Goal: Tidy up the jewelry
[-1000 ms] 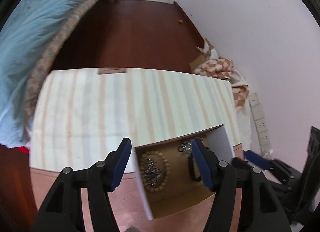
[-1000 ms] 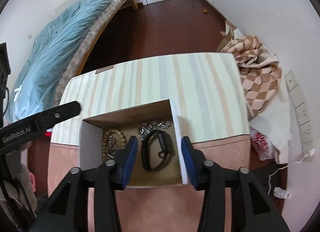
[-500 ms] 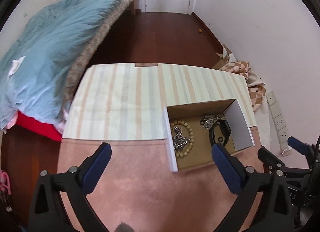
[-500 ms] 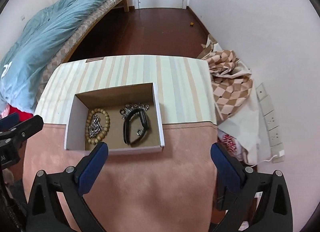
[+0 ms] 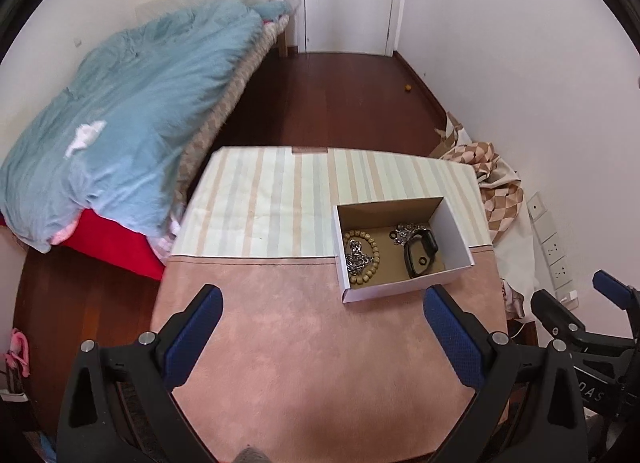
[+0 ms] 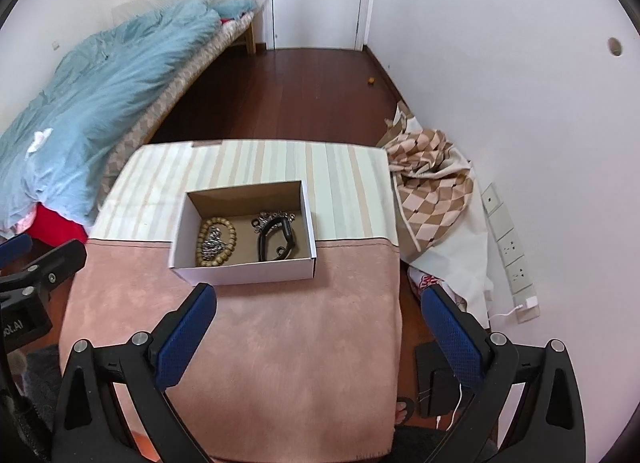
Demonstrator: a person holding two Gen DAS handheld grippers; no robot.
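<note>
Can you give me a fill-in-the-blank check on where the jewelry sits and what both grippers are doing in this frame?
1. The bead bracelet and black watch lie inside the open white ____.
2. The silver chain rests within the ring of the ____ bracelet.
3. The left hand-held gripper and the right hand-held gripper both stand ____, holding nothing.
4. The box straddles the pink cloth and the ____ cloth.

Missing words: box; bead; open; striped

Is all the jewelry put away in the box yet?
Looks nearly done: the bead bracelet, silver chain and black watch lie inside the box. The left gripper and right gripper are open, holding nothing. No loose jewelry shows on the table.
</note>
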